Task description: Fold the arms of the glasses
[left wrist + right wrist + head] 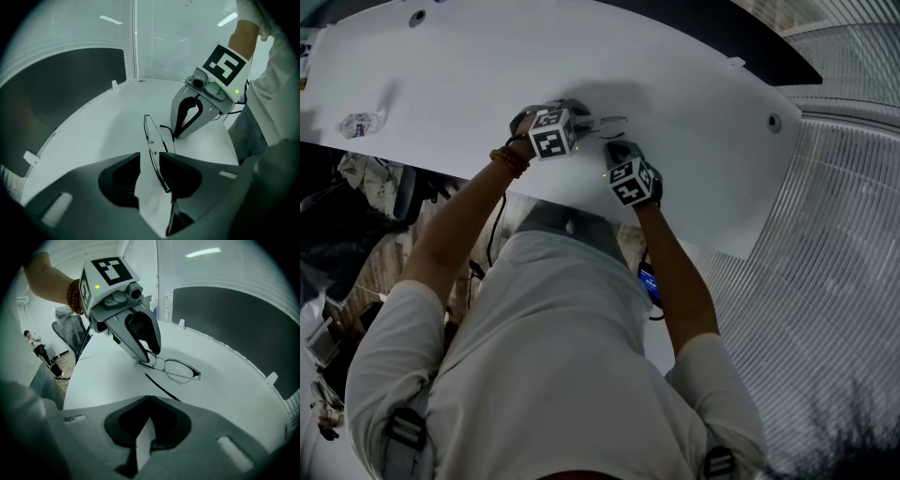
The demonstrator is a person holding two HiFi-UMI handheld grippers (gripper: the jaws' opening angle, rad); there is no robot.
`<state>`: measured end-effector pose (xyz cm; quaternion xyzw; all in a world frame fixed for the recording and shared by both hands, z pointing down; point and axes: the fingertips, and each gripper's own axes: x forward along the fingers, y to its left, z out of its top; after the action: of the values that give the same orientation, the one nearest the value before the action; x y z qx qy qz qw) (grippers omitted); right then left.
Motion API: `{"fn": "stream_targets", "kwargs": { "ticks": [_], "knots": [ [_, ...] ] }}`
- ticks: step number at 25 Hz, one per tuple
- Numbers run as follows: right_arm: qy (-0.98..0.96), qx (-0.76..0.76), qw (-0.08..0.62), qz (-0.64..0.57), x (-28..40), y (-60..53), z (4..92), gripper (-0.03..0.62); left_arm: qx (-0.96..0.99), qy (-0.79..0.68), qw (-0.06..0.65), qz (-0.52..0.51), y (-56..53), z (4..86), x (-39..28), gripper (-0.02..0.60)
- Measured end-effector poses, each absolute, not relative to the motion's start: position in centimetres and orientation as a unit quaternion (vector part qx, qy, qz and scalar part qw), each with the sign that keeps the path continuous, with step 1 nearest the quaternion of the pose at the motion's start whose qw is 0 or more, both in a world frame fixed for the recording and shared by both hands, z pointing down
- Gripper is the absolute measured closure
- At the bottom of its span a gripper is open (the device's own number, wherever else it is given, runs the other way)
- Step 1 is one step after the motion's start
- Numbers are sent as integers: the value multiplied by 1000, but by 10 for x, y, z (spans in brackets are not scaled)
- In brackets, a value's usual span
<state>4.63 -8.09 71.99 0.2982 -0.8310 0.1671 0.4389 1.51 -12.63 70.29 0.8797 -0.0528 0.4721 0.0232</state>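
Tabletop (675,75): white and curved, with a dark panel along its far edge and slatted blinds behind.
Glasses (178,370): thin metal frame resting on the tabletop between the two tongs.
Left tongs (145,359): clamped on one end of the frame's front; in the left gripper view the rim runs between the jaws.
Arm (161,387): dark, unfolded, stretching across the tabletop away from the frame.
Right tongs (176,135): jaws drawn together with nothing between them, tips low and just beside the arm's end.
Crumpled wrapper (361,123): well apart, near the tabletop's left end.
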Motion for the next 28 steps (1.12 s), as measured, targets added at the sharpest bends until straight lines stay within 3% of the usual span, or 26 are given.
{"fn": "stream_targets", "kwargs": {
  "ticks": [6,16,28],
  "knots": [
    [-832,294,440,163,43,-80,719,592,880,-38,18,472,-118,702,18,443],
    [-835,282,442,166,39,-69,718,592,873,-2,-50,485,-98,700,31,430],
    [-837,309,417,175,51,-68,702,592,897,-53,-17,438,-116,674,35,431]
  ]
}}
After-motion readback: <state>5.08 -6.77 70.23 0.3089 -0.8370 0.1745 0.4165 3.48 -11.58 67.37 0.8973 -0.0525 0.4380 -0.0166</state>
